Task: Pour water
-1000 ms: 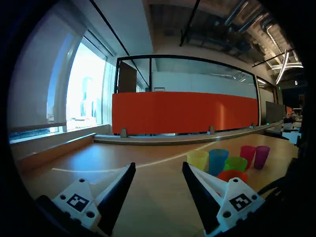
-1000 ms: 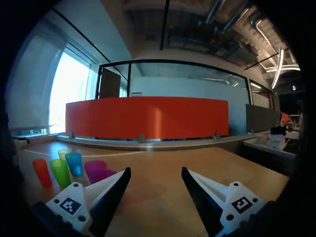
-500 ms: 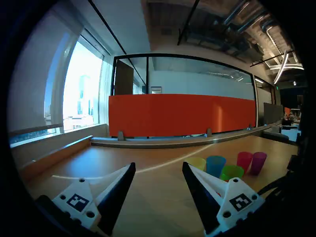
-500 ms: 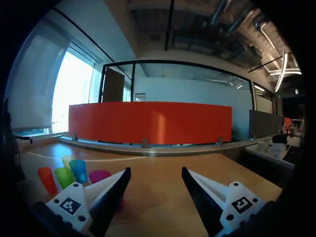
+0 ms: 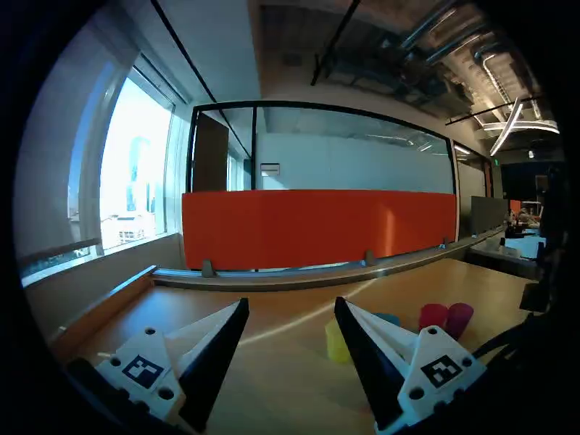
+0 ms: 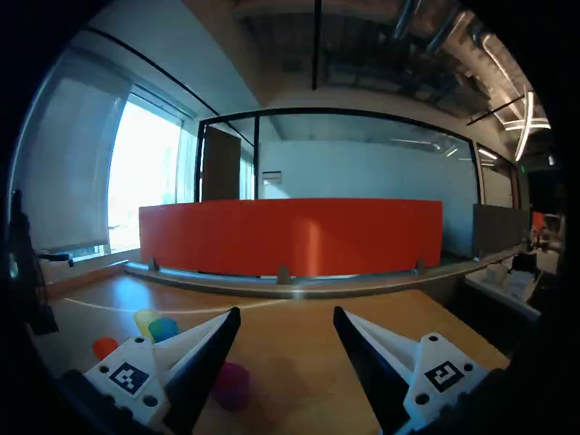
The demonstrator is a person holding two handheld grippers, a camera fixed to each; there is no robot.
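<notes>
Both open, nothing held: left gripper (image 5: pixel 290 301) & right gripper (image 6: pixel 286 310). Yellow cup (image 5: pixel 336 342) stands upright on the table (image 5: pixel 290 388), just right of the left gripper's tips. Purple cup (image 6: pixel 232 386) is near, low-left of the right gripper's. We reckon the cups lie btwn the two, so either can reach.

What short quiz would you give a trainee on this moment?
1. True or false: the right gripper grips the purple cup.
2. The left gripper is: A open and empty; B shut on a cup; C shut and empty.
3. Fill in: the long partition is ____ in colour.
Key: 1 false, the right gripper is open and the purple cup sits on the table; 2 A; 3 orange.
</notes>
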